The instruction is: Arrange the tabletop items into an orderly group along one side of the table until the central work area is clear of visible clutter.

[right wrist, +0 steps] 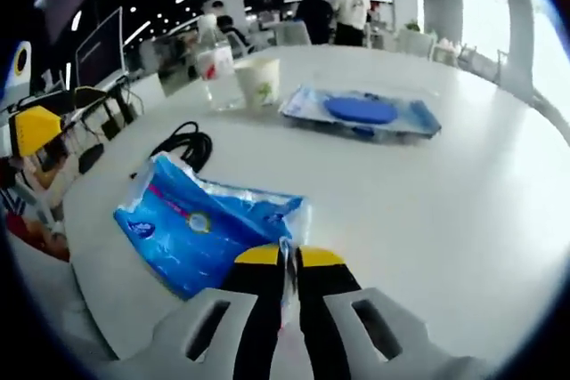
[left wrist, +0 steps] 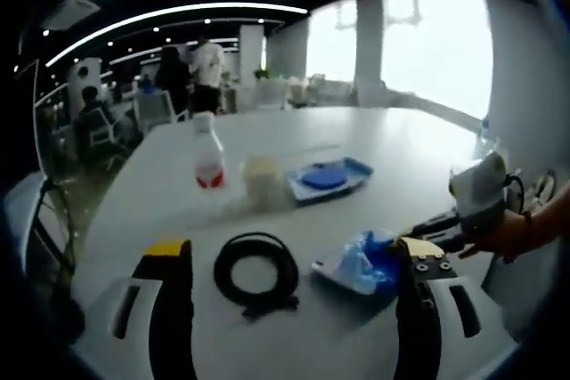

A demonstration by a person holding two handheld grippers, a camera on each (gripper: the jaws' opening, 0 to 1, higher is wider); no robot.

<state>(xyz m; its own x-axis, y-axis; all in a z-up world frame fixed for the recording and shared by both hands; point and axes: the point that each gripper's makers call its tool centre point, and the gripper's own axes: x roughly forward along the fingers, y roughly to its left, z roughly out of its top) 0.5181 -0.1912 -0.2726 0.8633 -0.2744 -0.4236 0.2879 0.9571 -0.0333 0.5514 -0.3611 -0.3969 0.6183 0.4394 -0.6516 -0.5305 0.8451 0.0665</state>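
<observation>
Big open office behind us, strip lights overhead and people standing well back — up front it's a wide white bench (right wrist: pixel 481 184) with our clutter spread across the middle. Our right gripper (right wrist: pixel 289 260) has its jaws pinched nearly together on the edge of the crinkly blue plastic wipes packet (right wrist: pixel 205 224), so we've got a corner grip, not a full one. Left gripper (left wrist: pixel 294 260) is spread wide with nothing in it, hovering over the coiled black cable (left wrist: pixel 256 273).

Further back sit the clear plastic bottle with a red label (left wrist: pixel 208 159), the white paper cup (left wrist: pixel 262 180) just beside it, and the flat blue tray with a round blue disc (left wrist: pixel 328 177) next to those — kind of a row already.

Our take on doing this step well: drag or lift the packet low and slow, since a corner pinch on floppy plastic could slip or let it swing. Probably aim it beside the tray row, not touching the cup — that thing looks light and easy to tip. Cable next with the free gripper, we'd guess.
</observation>
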